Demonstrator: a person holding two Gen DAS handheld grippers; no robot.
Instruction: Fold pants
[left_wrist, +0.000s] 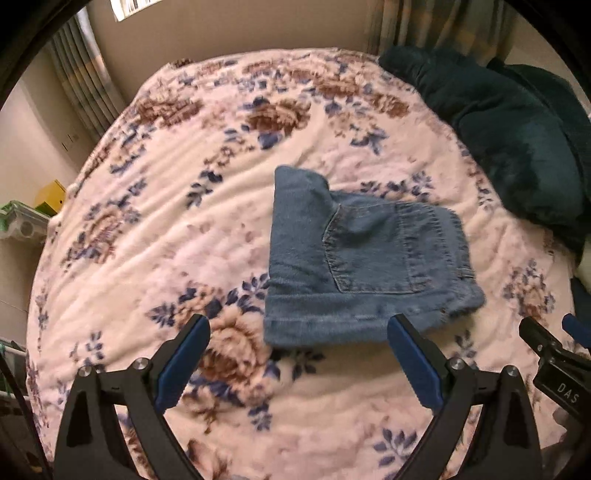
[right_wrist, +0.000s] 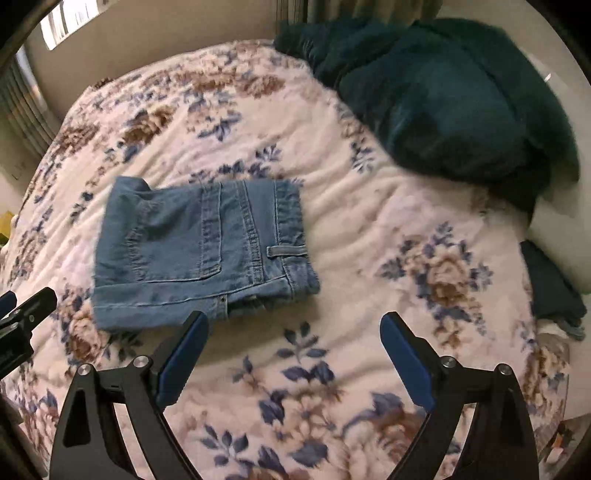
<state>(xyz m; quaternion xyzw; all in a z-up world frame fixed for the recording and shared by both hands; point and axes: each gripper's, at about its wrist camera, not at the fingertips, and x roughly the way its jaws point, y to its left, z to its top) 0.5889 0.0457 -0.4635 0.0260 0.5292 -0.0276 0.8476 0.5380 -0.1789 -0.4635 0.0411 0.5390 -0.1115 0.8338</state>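
Note:
The blue denim pants (left_wrist: 354, 258) lie folded into a compact rectangle on the floral bedspread (left_wrist: 166, 221), back pocket up. They also show in the right wrist view (right_wrist: 199, 251), with the waistband and a belt loop toward the right. My left gripper (left_wrist: 298, 330) is open and empty, just in front of the pants' near edge. My right gripper (right_wrist: 294, 326) is open and empty, near the pants' near right corner. The right gripper's body shows at the right edge of the left wrist view (left_wrist: 554, 354).
A dark teal blanket (right_wrist: 443, 92) is heaped at the far right of the bed, with a dark folded cloth (right_wrist: 550, 284) beside it. Curtains (left_wrist: 85, 74) and a wall stand behind. A yellow box (left_wrist: 51, 194) sits off the bed's left side.

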